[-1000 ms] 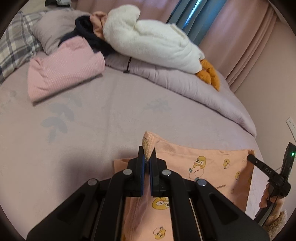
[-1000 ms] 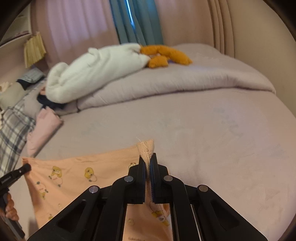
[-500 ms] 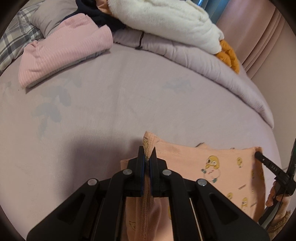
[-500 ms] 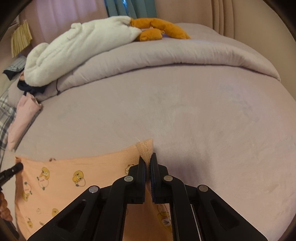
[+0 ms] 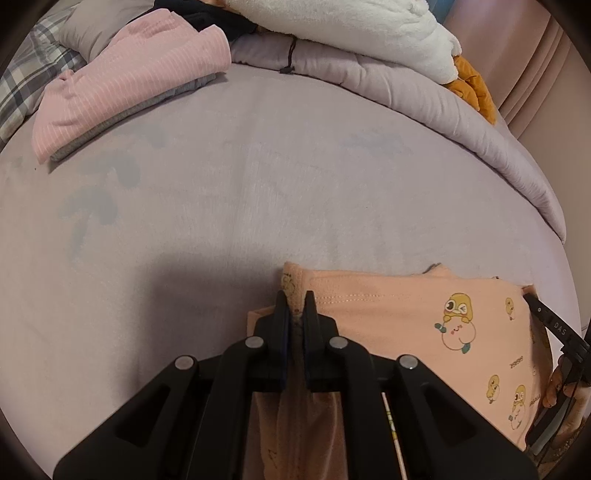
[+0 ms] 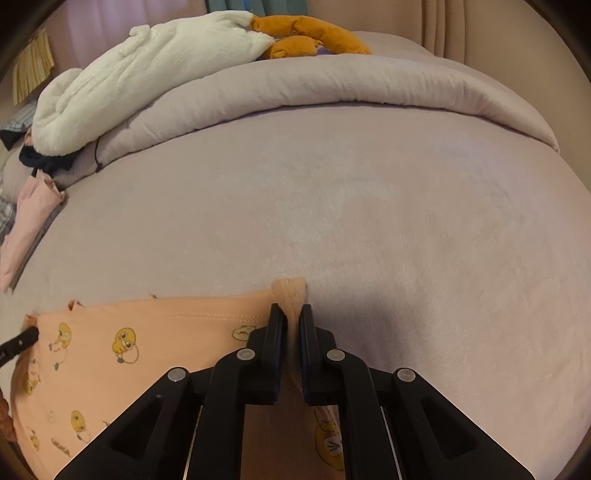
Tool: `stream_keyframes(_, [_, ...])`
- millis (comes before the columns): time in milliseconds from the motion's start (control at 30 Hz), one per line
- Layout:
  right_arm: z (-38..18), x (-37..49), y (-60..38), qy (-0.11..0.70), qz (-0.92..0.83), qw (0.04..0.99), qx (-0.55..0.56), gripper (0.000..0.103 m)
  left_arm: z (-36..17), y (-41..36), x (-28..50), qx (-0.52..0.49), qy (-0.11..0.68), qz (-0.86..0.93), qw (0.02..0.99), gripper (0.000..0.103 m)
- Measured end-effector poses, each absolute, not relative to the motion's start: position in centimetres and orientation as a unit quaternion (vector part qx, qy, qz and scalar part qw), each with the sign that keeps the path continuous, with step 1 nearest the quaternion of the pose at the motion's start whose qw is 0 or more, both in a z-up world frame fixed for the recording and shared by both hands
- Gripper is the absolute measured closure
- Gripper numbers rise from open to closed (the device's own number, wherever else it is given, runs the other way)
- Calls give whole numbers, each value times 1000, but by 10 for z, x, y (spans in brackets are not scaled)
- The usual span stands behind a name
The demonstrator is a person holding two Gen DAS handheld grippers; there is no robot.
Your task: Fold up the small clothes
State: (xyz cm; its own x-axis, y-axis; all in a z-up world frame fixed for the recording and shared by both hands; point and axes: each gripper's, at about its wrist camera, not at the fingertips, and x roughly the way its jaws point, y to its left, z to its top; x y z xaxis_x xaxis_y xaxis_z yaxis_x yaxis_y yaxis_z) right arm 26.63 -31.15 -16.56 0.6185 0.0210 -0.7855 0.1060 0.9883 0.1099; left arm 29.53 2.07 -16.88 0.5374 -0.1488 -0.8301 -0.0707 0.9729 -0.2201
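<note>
A peach garment [image 5: 399, 321] printed with yellow cartoon chicks lies spread low on the lilac bed sheet [image 5: 258, 184], its hemmed top edge stretched between my two grippers. My left gripper [image 5: 294, 306] pinches the garment's left top corner; its jaws are opening slightly, with the cloth still between the pads. My right gripper [image 6: 291, 317] is shut on the right top corner of the garment [image 6: 147, 332], and a tuft of fabric pokes out past its tips. Each view catches the other gripper's black finger at its edge, held by a hand.
A folded pink striped garment [image 5: 129, 85] lies at the far left of the bed beside a plaid pillow [image 5: 22, 81]. A rolled lilac duvet [image 6: 332, 85] runs along the back, with a white fluffy blanket [image 6: 140, 70] and an orange plush [image 6: 314, 35] on it.
Both grippers sank toward the bed with the garment, so its top edge now lies near the sheet. The gap between the left jaws has widened slightly.
</note>
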Motion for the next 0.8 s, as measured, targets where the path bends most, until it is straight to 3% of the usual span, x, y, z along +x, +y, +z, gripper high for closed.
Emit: stream_keyframes(800, [-168, 271, -307, 437, -32, 897, 57, 99, -171, 27, 295, -151, 485, -27, 861, 93])
